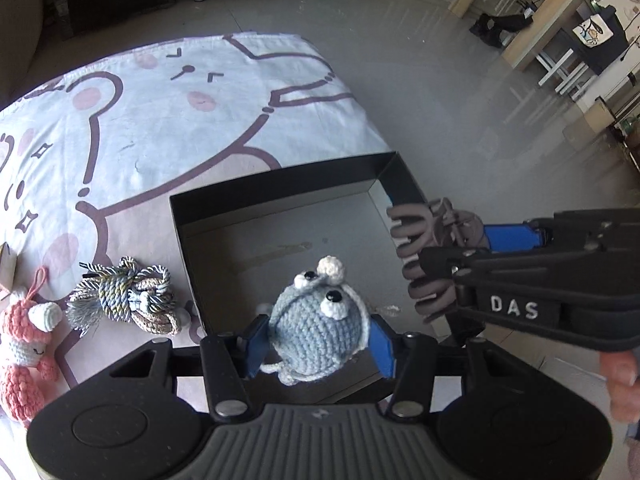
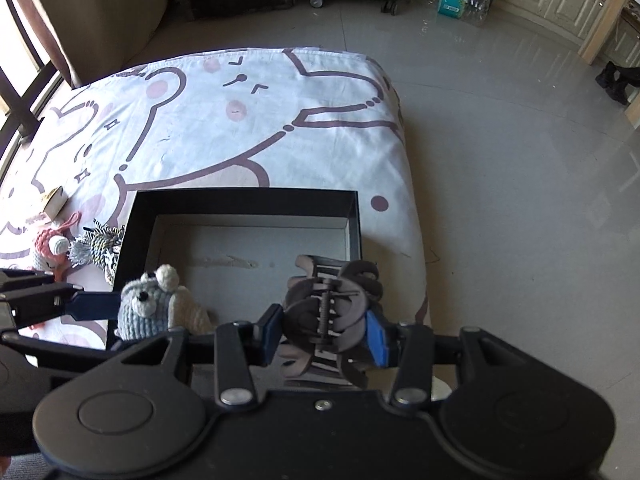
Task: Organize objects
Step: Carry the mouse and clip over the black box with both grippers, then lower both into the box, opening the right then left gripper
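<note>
Crocheted blue toy (image 1: 316,326) is clamped in the left claw (image 1: 318,344), hair clip (image 2: 332,316) in the right claw (image 2: 326,334), both over the box (image 2: 244,200). Next, I judge: lower, release inside.

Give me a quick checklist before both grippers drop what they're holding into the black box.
1. Left gripper shut on the blue crochet toy: ok.
2. Right gripper shut on the brown hair claw clip: ok.
3. Black box open, floor bare: ok.
4. Toy above the box interior: ok.
5. Clip fully inside the right wall of the box: cannot tell; it hangs near that edge.
6. Pink crochet toy and rope bundle lie outside the box, clear of the drop: ok.
</note>
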The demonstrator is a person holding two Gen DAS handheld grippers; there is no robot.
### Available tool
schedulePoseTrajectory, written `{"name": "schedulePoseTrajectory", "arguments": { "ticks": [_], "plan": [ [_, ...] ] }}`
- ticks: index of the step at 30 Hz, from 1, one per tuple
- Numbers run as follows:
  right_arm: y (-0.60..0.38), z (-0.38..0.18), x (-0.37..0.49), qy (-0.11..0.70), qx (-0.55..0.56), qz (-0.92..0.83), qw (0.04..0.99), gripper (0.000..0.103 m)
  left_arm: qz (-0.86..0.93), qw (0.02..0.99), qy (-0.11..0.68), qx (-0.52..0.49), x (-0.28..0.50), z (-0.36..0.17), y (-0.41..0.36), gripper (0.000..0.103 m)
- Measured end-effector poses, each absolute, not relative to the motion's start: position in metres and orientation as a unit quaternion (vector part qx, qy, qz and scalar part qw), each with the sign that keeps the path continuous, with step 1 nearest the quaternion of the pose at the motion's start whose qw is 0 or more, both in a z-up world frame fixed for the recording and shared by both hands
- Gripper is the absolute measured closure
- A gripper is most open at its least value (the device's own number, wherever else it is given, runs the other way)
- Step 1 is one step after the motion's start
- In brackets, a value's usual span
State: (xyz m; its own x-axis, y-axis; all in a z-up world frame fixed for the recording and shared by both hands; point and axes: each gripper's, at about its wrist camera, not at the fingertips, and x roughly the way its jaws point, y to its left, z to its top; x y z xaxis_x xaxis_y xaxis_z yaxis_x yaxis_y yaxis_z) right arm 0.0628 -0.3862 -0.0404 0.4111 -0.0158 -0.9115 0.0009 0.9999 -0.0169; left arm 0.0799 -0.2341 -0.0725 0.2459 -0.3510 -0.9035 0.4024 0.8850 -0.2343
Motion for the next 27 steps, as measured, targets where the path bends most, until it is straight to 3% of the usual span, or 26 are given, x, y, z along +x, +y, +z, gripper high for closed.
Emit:
{"name": "schedulePoseTrajectory", "arguments": {
  "ticks": [27],
  "plan": [
    [-0.373, -0.092, 0.063, 0.596, -0.02, 0.004, 0.803, 0.057, -0.271, 0.755, 0.592, 0.077, 0.075, -0.097, -0.24, 0.049]
  ]
}}
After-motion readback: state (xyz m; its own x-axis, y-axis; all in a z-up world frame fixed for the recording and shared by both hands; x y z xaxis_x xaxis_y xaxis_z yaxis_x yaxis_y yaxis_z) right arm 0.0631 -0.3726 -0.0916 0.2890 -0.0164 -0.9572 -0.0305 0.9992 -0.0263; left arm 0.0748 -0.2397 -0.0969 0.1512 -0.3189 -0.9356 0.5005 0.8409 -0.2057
